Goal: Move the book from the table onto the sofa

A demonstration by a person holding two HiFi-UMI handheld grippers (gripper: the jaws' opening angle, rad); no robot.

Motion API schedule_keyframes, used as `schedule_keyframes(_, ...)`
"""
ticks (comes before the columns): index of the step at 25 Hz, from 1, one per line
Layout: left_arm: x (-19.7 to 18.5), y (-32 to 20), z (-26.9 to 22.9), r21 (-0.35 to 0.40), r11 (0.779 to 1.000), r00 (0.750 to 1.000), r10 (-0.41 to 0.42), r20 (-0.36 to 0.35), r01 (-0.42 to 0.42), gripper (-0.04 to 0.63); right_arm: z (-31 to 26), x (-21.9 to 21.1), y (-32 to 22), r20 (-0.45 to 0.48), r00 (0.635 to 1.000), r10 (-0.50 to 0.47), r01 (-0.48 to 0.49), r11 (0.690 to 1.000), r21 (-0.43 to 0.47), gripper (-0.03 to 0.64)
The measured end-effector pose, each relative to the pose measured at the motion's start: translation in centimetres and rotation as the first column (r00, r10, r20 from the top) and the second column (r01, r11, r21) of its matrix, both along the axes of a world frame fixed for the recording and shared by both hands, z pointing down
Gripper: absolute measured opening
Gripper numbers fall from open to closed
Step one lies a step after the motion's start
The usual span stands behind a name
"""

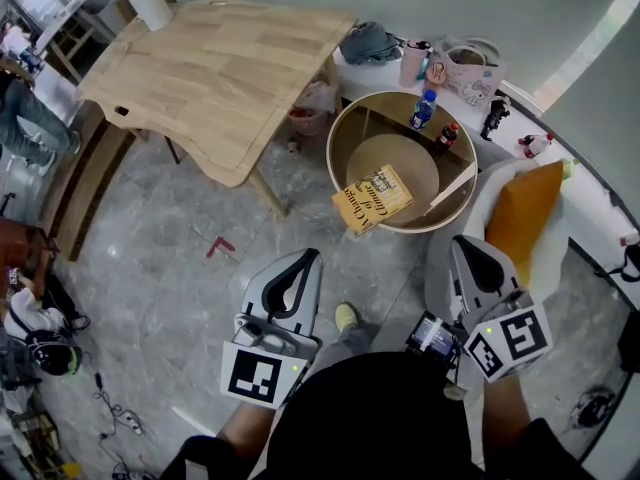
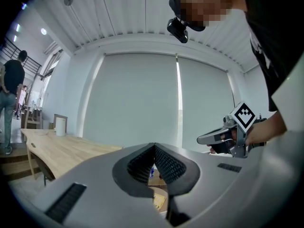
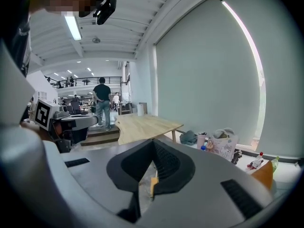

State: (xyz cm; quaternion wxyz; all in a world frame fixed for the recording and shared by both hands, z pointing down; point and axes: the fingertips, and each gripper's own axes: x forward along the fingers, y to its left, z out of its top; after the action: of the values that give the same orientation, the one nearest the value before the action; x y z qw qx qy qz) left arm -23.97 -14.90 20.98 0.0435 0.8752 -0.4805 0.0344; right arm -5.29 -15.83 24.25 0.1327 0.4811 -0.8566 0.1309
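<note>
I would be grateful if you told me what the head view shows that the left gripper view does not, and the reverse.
Only the head view shows the orange cushion on the white sofa, the grey floor, and the yellow book in full on the round table. Only the left gripper view shows the ceiling and the camera on the person's head. Both show the wooden table with its white roll, the shut left gripper and the right gripper.
</note>
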Motion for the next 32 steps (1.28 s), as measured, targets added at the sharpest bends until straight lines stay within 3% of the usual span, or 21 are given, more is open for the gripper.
schedule_keyframes(16,1.0,-0.8,0.2,-0.007,0.999,0.999,0.037,-0.007,-0.038,0.009,0.0,1.4,-0.5,-0.010,1.000,0.029,-0.029,1.000,0.011,0.005)
schedule_keyframes(23,2.4,-3.2,0.1,-0.012,1.000,1.000,0.022,0.018,-0.022,0.009,0.2,2.8,-3.2,0.007,1.000,0.016,-0.016,1.000,0.008,0.005)
schedule_keyframes(32,4.2,-6.8,2.1,-0.072,0.997,1.000,0.002,0.016,-0.001,0.009,2.3,4.6,-7.8,0.002,1.000,-0.026,0.026,0.999,-0.023,0.005)
